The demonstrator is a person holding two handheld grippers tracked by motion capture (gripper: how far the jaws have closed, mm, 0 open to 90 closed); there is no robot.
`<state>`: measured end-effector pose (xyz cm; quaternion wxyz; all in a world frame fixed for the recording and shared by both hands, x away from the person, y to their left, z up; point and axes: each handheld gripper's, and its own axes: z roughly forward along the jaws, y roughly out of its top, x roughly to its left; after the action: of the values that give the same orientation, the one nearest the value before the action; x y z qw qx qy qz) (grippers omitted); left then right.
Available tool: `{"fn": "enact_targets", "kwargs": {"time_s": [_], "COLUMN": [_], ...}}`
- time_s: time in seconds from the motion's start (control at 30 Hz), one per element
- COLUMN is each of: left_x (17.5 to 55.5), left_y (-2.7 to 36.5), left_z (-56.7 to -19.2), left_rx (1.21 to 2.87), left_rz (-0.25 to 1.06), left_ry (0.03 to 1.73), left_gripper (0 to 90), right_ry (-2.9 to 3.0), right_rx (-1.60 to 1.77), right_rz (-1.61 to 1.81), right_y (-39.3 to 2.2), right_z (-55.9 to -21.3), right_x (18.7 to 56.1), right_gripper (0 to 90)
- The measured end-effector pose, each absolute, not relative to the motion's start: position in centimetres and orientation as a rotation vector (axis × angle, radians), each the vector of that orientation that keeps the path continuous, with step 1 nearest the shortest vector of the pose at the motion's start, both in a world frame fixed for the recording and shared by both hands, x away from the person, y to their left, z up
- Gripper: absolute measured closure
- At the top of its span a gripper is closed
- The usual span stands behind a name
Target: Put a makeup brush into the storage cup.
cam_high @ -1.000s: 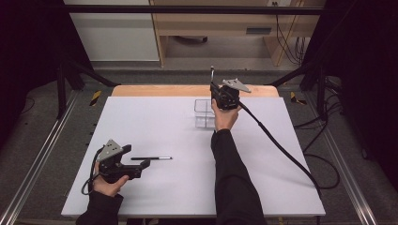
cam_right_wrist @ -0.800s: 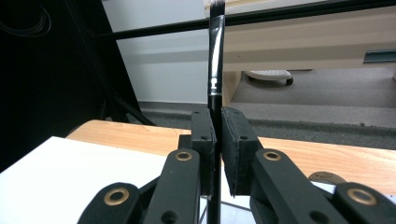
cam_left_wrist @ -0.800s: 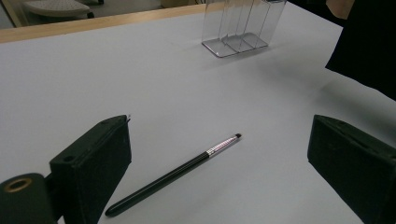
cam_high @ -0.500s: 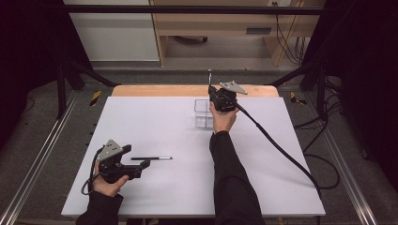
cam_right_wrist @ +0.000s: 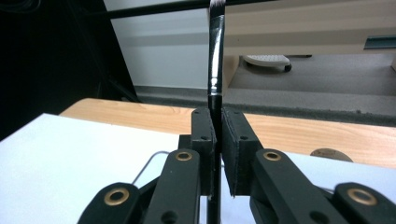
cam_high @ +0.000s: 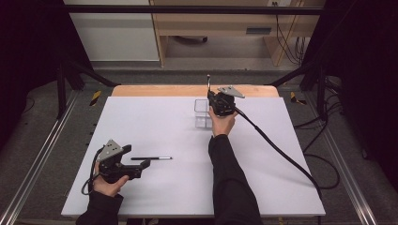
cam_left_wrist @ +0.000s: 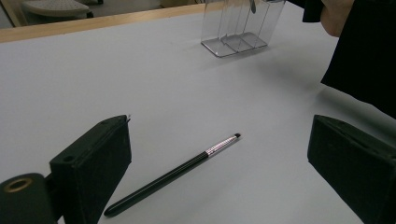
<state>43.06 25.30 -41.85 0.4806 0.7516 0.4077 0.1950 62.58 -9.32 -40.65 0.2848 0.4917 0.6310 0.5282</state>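
Observation:
A clear plastic holder with narrow compartments stands at the far middle of the white table. Just to its right, above it, my right gripper is shut on a thin black brush that stands upright, bristles up. The right gripper view shows the pads clamped on this brush's handle. A second black brush lies flat near the front left. My left gripper sits open just before it. In the left gripper view this brush lies on the table between the wide jaws, and the holder is far off.
A wooden strip borders the table's far edge, and a black cable trails from the right gripper across the right side. Metal rails run beside the table.
The right gripper with its upright brush has sunk slightly beside the holder. The left gripper and the lying brush have not moved.

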Motion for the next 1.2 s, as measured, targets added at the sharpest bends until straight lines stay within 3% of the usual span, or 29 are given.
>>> {"fn": "enact_targets", "kwargs": {"time_s": [0.9, 1.2], "left_x": [43.1, 43.1], "left_y": [25.0, 24.8], "left_z": [-42.0, -42.1], "left_rx": [1.844, 1.85], "left_rz": [0.474, 0.47], "left_ry": [0.99, 0.984], "left_gripper": [5.6, 5.6], "right_ry": [1.799, 1.81], "right_rx": [1.349, 1.305], "right_rz": [1.312, 1.377], "right_y": [-9.6, -11.1], "right_z": [-42.1, -40.8], "right_x": [60.6, 57.7], "right_gripper": [83.6, 72.3]}}
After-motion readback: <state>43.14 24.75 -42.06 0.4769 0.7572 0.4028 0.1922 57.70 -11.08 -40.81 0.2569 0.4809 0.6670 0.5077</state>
